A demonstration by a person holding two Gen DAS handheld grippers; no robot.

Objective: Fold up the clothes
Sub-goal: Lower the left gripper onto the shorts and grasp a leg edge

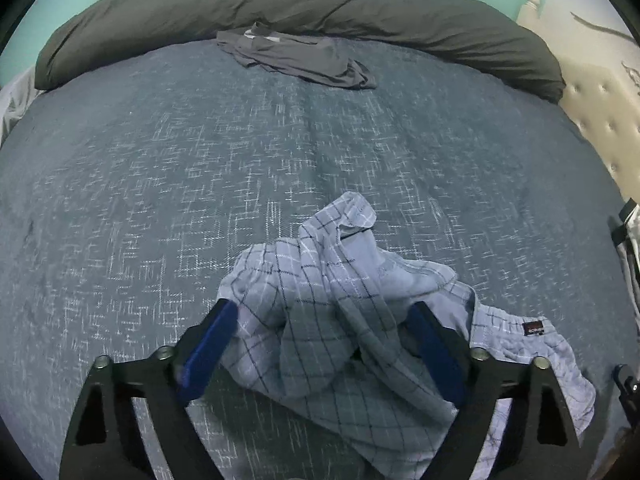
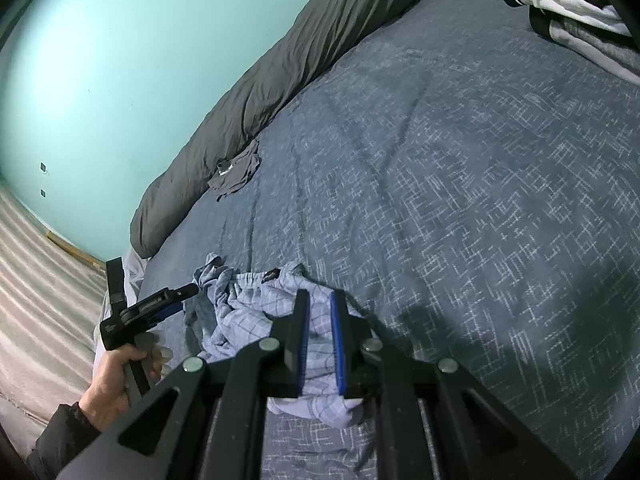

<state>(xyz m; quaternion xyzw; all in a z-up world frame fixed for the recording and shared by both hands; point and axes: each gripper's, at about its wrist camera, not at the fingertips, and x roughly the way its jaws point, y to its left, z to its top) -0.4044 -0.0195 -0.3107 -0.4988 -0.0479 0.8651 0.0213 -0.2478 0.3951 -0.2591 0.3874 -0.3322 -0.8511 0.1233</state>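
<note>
The left wrist view shows the whole far side of the bed: a dark duvet rolled along the far edge, a grey garment crumpled just in front of it, and a tufted headboard at the right. The right wrist view adds what that one lacks: a folded pile of white and grey clothes at the far right, the teal wall, the striped floor, and the person's hand with a dark sleeve on the left gripper's handle.

The checked shorts lie bunched on the near part of the bed, the labelled waistband to the right.

The left gripper stands wide, its blue pads on either side of a raised hump of the shorts; the left pad meets the cloth's edge, but the jaws do not pinch it. The right gripper is nearly closed, its pads narrow on a fold of the shorts, which shows between and below them.
</note>
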